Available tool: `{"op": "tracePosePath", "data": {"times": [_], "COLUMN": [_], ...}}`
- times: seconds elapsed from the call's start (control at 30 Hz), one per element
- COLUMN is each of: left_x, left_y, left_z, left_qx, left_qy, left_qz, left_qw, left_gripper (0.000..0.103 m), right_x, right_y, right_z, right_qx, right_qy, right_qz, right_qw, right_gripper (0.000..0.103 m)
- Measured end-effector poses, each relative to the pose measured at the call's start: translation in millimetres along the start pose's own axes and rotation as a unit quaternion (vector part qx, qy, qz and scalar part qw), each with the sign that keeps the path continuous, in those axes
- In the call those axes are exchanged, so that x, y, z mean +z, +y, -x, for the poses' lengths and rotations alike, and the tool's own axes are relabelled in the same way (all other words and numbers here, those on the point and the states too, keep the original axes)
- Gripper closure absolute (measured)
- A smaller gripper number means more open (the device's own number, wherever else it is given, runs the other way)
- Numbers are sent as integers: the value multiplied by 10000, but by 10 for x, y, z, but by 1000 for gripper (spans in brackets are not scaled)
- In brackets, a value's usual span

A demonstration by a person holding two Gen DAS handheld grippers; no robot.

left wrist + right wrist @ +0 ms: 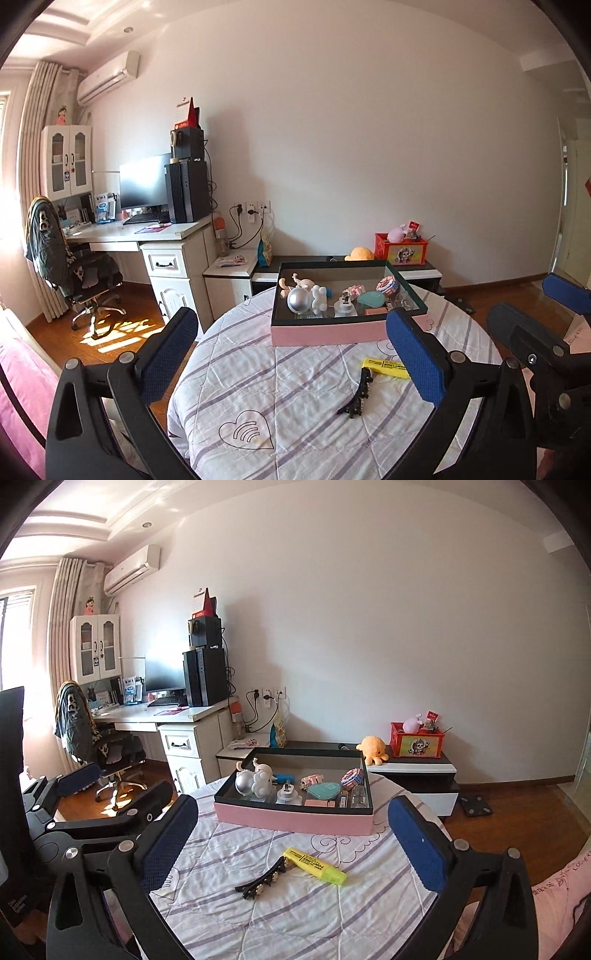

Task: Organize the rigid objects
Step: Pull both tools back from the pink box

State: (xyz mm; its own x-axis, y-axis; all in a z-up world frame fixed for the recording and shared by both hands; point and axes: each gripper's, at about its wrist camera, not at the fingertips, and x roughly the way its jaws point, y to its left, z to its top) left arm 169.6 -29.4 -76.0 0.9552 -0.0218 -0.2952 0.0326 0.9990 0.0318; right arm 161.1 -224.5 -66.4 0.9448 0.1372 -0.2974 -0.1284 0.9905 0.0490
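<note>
A yellow highlighter (315,866) and a black hair clip (262,881) with pale beads lie side by side on the round table with a striped cloth (295,923). They also show in the left wrist view: highlighter (385,367), hair clip (357,398). Behind them stands a pink box (295,821) holding several small things, such as a silver ball (244,783) and a white figure (261,784); the box (328,332) shows there too. My left gripper (295,354) and my right gripper (293,845) are both open and empty, held above the table's near side.
A desk (147,236) with a monitor and an office chair (70,266) stand at the left. A low cabinet (417,775) behind the table carries a red box (416,740) and an orange plush (373,749). Wooden floor surrounds the table.
</note>
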Motion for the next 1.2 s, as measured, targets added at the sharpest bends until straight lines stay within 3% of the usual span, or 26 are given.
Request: {"op": "tracePosePath", "data": {"times": [0.3,0.77,1.0,1.2], "left_x": [52,70,22,-164], "left_y": [23,1,-48,-104], "left_z": [525,675,540,102], "left_qx": [-24,-10,-45,-225], "left_qy": [-323,-497,-339,239], "left_qz": [64,47,2,-38], "left_qw": [9995,9988,9994,9995], "left_gripper": [0,0,0,0], "right_x": [-25,-22,-84,-223], "right_y": [57,78,35,-63], "right_z": [544,717,630,326], "right_qx": [-155,-179,-199,-231], "right_qy": [-340,-492,-352,68], "right_qz": [-22,3,-53,-129], "right_qw": [9993,9986,9992,9996], "right_gripper": [0,0,0,0]}}
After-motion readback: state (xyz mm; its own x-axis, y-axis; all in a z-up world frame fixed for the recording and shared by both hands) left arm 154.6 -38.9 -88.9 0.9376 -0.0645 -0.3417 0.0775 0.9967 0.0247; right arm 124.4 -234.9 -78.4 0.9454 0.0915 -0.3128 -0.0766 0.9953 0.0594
